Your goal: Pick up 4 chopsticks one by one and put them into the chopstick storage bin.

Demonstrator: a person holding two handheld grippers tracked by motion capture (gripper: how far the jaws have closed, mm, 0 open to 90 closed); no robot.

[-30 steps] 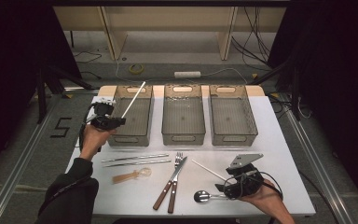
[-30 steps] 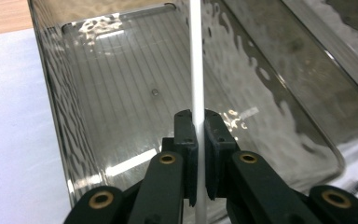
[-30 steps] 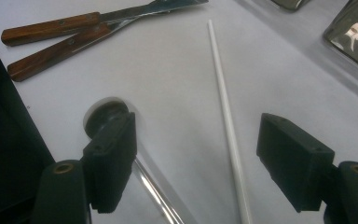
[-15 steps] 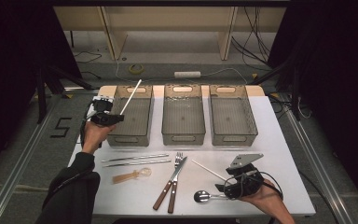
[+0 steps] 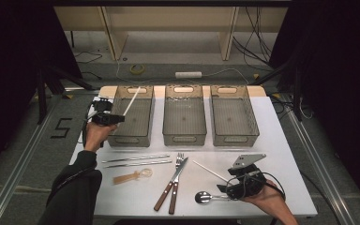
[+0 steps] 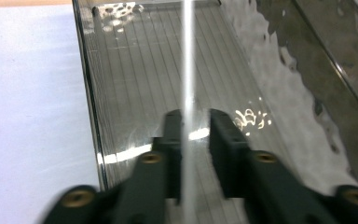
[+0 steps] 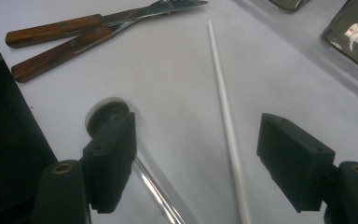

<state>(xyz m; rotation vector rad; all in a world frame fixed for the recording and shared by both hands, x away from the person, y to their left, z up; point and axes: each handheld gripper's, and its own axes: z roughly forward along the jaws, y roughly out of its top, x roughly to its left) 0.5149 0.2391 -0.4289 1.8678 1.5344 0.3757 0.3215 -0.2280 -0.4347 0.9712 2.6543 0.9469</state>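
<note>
A: The left hand-held gripper [image 6: 191,140] has just been opening over the left smoky clear plastic bin [image 5: 130,117]; the thin white plastic chopstick [image 6: 188,70] stands between its jaws, apparently loose.

B: Its top leans past the bin's rim, so it may tip out onto the white desk [image 5: 281,140].

A: The right hand-held gripper [image 7: 198,154], spread, straddles the second white chopstick [image 7: 223,107]; closing off-centre could roll it away.

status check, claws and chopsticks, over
Left claw just opening, chopstick loose between its jaws over left bin. Right claw open around second chopstick. Nothing blocking.
</note>
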